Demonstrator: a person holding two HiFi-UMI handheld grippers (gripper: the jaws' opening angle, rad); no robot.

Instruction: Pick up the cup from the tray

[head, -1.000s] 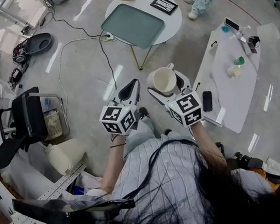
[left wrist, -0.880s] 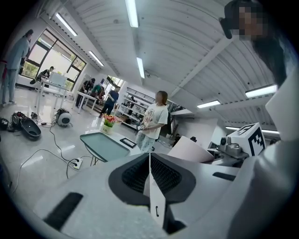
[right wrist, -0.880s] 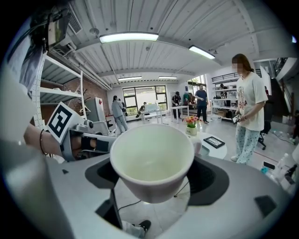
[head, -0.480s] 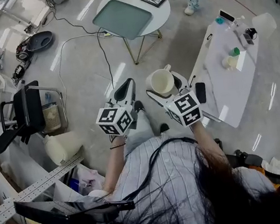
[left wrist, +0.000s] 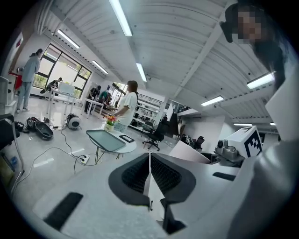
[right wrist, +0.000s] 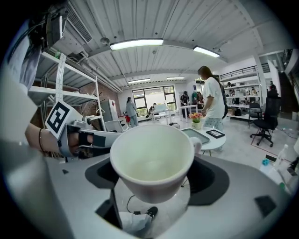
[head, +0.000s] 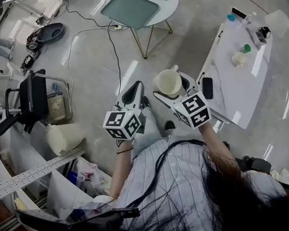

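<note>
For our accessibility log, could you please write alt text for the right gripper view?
An empty white cup is held in the right gripper, filling the middle of the view. Behind it, a person stands beside a round table with a tray on it.
</note>
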